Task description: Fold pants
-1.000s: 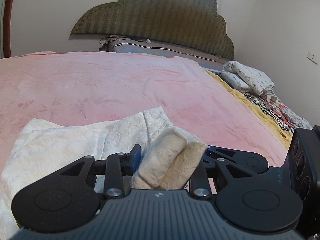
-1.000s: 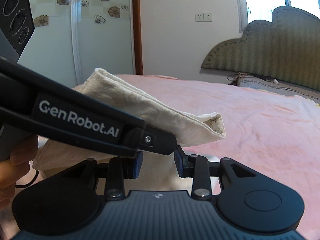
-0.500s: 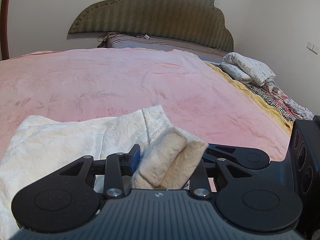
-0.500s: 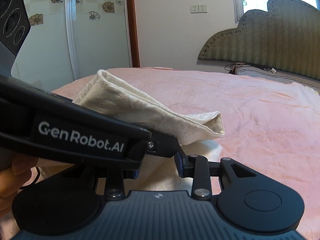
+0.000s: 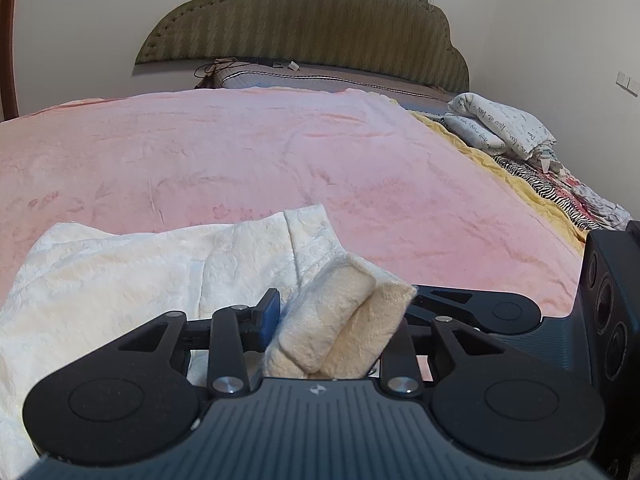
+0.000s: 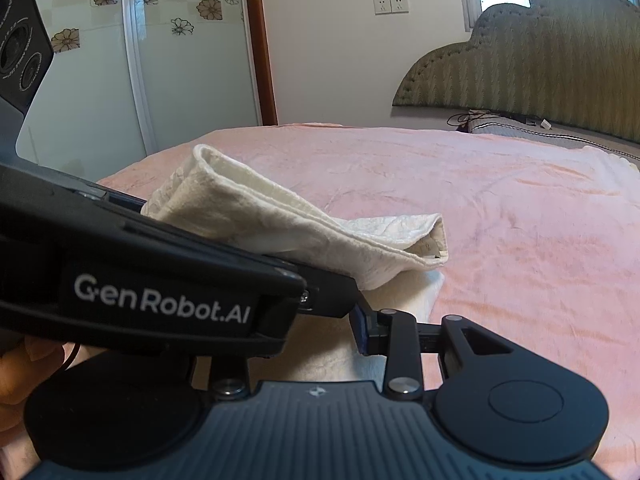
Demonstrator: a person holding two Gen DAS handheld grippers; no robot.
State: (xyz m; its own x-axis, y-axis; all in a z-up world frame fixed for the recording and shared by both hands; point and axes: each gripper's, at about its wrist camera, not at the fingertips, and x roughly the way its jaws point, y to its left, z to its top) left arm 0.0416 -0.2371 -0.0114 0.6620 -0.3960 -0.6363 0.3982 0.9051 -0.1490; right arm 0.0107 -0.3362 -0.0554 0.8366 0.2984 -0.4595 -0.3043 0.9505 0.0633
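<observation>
The cream textured pants (image 5: 120, 280) lie on the pink blanket (image 5: 280, 152), partly folded. My left gripper (image 5: 336, 320) is shut on a thick folded edge of them, which bulges up between its fingers. In the right wrist view the pants (image 6: 280, 220) rise as a folded ridge from the blanket (image 6: 520, 220). My right gripper (image 6: 320, 332) has cream cloth between its fingers and looks shut on it. Its right pad (image 6: 360, 328) shows, while the left gripper's body (image 6: 160, 300) hides its left finger. The right gripper's body (image 5: 608, 312) sits close at the right of the left wrist view.
A green padded headboard (image 5: 320, 28) and striped pillow (image 5: 320, 80) stand at the far end. Folded printed bedding (image 5: 500, 128) and zebra-patterned cloth (image 5: 540, 180) lie along the bed's right edge. A glass wardrobe door (image 6: 140, 60) stands left. A hand (image 6: 16, 372) shows at the lower left.
Both grips on the pants hold. The left gripper's body has slid lower across the right wrist view and now hides the right gripper's left finger.
</observation>
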